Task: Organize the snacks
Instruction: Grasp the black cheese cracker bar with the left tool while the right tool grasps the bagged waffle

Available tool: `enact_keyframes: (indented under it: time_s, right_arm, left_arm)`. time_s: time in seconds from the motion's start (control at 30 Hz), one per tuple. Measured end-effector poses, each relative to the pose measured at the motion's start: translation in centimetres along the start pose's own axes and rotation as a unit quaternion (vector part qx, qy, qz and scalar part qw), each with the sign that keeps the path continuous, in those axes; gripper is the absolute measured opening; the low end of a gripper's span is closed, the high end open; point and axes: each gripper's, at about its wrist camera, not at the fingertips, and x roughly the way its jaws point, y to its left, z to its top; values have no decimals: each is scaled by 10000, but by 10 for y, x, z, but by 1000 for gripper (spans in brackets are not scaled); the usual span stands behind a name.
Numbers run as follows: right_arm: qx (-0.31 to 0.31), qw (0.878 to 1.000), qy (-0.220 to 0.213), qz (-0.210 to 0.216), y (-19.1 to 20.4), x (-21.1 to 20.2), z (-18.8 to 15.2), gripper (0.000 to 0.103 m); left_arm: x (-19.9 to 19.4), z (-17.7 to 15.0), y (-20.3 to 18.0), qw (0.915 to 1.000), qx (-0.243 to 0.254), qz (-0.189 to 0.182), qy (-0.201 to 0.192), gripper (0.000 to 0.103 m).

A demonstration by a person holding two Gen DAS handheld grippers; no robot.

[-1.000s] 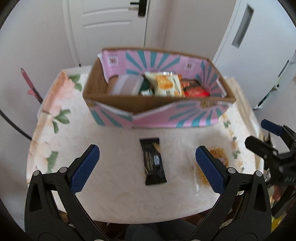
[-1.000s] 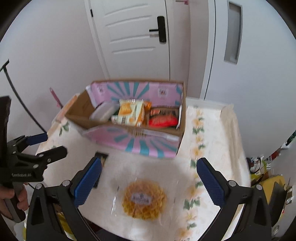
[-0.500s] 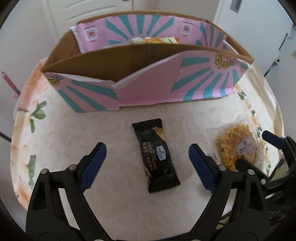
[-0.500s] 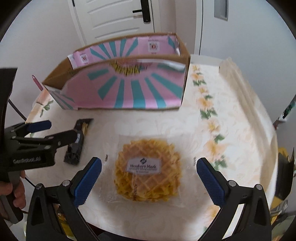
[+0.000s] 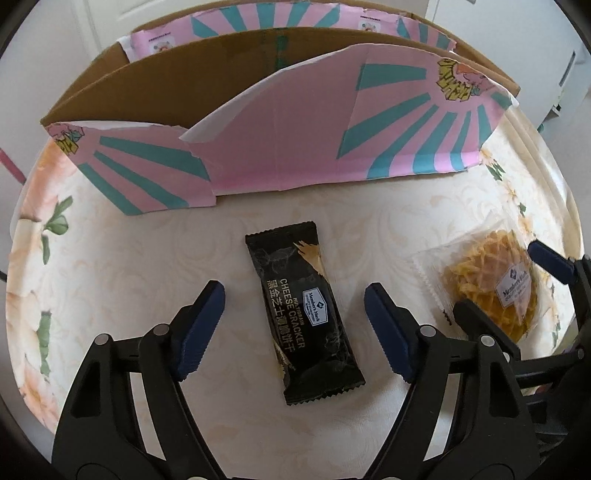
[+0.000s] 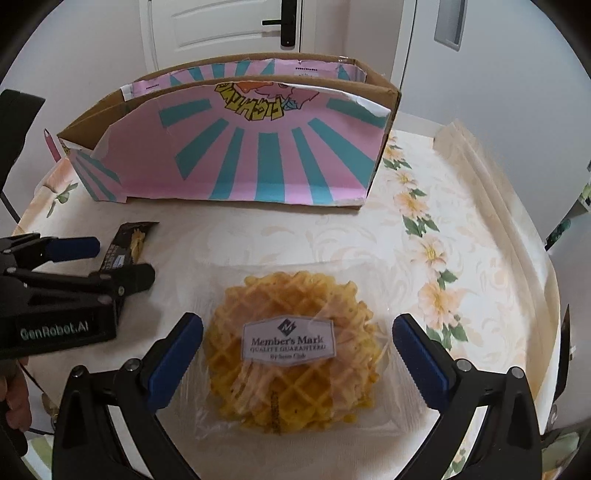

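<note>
Nearest the lens in the left wrist view, the left gripper (image 5: 294,325) fills the bottom of the frame, its two blue-padded fingers (image 5: 201,325) standing on either side of one black cracker packet (image 5: 303,315). The jaws are closing, yet both pads are clear of the wrapper, which lies flat on the tablecloth (image 5: 147,258) at the centre of the frame. At the lower left of the right wrist view the same gripper comes in from the side, with the person's hand (image 6: 14,398) at the frame's edge.

Low in the right wrist view, the right gripper (image 6: 297,354) has its jaws wide apart around one clear bag of waffle snacks (image 6: 291,354) with a white label. The pads sit just beside the bag's edges; whether they touch the clear film cannot be told. In the left wrist view this bag lies at the right of the frame, between the right gripper's two fingers there.

That makes two snacks loose on the table, one by each gripper.

Farther back, across the upper half of both frames, one open cardboard box (image 5: 280,147) printed with pink and teal rays stands on the floral cloth. Its contents are hidden behind the near wall. Beyond it, at the top of the right wrist view, is one white door (image 6: 221,33) with a dark handle.
</note>
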Motion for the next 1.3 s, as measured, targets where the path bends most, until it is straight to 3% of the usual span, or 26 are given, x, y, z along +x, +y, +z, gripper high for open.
enact_keyframes:
  time_s: [0.2,0.43,0.6,0.63,0.73,0.8,0.87,1.1,1.3]
  right_arm:
    - [-7,9999,-129,53,-2,2,-1,103]
    - [64,9997,-212,128,-2,-4,-3,103]
    - [126,9991,91,387,-6,3,0,103]
    - [-90,9995,75,300,-2,5,-1,102]
    - [-141,9991,97,384,-2,9,-1,97]
    - [-134,9989,74,440,-2,9,-1,83]
    - [-77,9985,48,541,-4,9,-1,77]
    - [4,9978,-33,662,-8,10,-1,66]
    - [230,9966,-23,794,-14,6,-2,64]
  left_arm:
    - [2,-8,-7,10000,-6,17,-84,75]
    - [0,-6,-25,9997,190,-61,-111,45]
    - [0,-4,-28,9997,189,-141,-98,32]
    - [0,-4,-29,9997,181,-157,-90,30]
    - [0,0,-31,9997,175,-167,-68,29]
    - [-1,3,-30,9997,126,-220,-45,29]
    - [-1,6,-26,9996,99,-259,-28,29]
    - [-9,5,-19,9993,36,-359,-47,28]
    - [-28,8,-12,9991,-34,-391,-160,28]
